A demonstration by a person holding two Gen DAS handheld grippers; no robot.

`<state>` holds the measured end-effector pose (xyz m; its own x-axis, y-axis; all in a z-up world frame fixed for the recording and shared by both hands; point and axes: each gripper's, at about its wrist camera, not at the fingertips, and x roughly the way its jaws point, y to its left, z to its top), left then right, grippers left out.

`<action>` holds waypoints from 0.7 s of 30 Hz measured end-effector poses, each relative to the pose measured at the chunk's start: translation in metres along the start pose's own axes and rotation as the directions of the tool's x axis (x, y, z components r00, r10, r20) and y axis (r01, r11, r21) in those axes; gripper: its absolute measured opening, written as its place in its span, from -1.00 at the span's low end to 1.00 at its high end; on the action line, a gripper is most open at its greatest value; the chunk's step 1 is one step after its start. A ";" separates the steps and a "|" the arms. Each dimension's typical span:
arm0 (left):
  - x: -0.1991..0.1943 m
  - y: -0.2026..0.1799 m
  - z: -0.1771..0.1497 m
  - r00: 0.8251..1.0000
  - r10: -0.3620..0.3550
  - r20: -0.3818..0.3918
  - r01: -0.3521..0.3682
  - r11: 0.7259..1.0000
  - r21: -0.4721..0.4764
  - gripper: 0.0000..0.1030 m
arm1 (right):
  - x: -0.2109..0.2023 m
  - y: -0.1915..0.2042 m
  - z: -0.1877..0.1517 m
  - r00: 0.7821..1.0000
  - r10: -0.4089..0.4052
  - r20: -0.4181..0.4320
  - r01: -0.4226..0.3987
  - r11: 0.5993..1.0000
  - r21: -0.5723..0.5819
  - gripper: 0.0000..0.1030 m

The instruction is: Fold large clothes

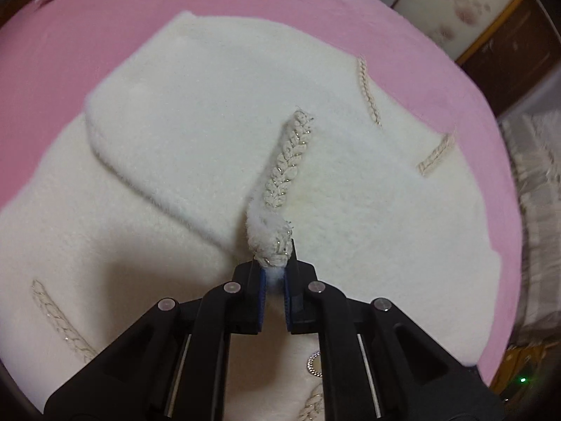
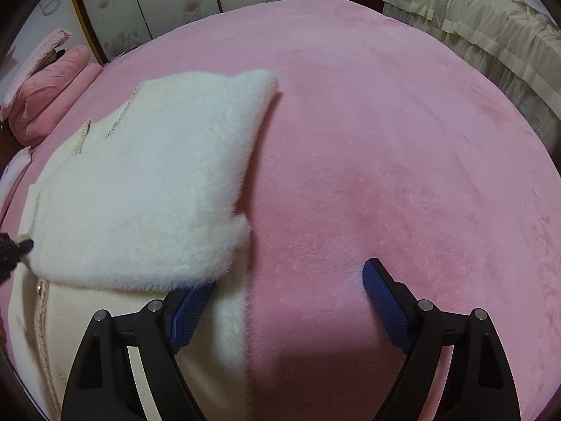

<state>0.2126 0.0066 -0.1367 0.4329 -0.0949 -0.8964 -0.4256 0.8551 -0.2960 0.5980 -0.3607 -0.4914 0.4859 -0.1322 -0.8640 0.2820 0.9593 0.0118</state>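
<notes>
Cream fluffy coat, pink bedspread

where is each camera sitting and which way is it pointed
Left wrist: sits on the left claw, looking steeply down at the white fleece garment; its black fingers pinch a braided trim edge.
Right wrist: sits on the right claw, looking down over the pink bedcover; its fingers stand open, holding nothing.
Shared: the garment and bedcover; the left claw's tip shows at the right view's left edge.
</notes>
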 end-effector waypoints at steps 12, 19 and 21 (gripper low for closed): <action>0.008 -0.026 0.052 0.996 0.044 0.073 -0.058 0.980 0.189 -0.89 | -0.007 -0.090 0.014 0.994 0.047 0.099 -0.098 0.777 0.622 0.35; 0.006 -0.002 0.030 0.992 0.122 -0.041 -0.116 0.985 0.130 -0.69 | -0.030 -0.101 0.020 0.995 0.080 0.058 -0.099 0.769 0.632 -0.38; -0.014 -0.003 0.021 0.990 0.141 0.013 -0.142 0.982 0.124 -0.68 | -0.038 -0.087 0.028 0.991 0.117 0.059 -0.130 0.815 0.564 -0.71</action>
<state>0.2245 0.0165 -0.1164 0.3787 0.0333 -0.9249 -0.3807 0.9165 -0.1228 0.5778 -0.4459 -0.4457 0.5638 -0.0332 -0.8252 0.6335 0.6585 0.4064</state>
